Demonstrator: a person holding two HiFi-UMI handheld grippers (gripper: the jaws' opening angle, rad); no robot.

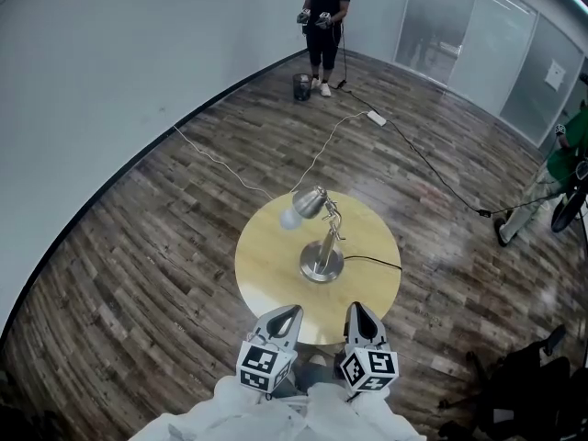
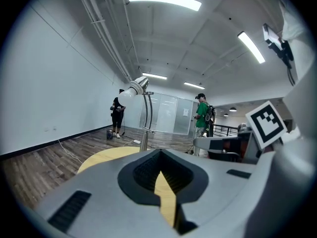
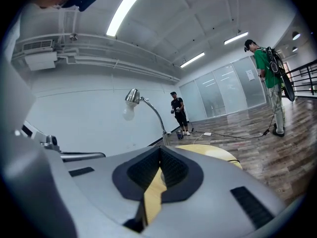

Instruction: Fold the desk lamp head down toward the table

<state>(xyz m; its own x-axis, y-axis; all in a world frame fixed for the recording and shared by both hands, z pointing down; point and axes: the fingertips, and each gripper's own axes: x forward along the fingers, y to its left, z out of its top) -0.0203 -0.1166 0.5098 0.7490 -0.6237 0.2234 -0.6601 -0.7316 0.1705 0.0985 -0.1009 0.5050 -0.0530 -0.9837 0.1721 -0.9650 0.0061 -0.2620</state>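
**Tongs clenched and empty, lamp not yet reached**

Both are shut tight with nothing between them: the left tongs point(image 1: 290, 312) and the right tongs point(image 1: 357, 309) sit side by side over the near edge of the round yellow bench point(image 1: 262, 269). The lamp point(image 1: 322, 265) stands at the middle of the bench, well apart from both. Its head point(image 1: 310, 201) is raised on the curved neck and leans to the far left, with the bulb point(image 1: 291, 217) showing at its mouth.

I judge the reach-in to be the step in hand. I'd pin the round base with the left tongs, since a light lamp may slide or tip. Then I'd set the right tongs on the metal shade from above and press down slowly, staying off the glass bulb and clear of the black cord point(image 1: 377, 262) running off to the right.

Count: two tongs, one lamp, one bulb, one bench, one black cord. Two people stand on the wooden floor point(image 1: 138, 274) beyond, one far point(image 1: 323, 12) and one right point(image 1: 570, 150).
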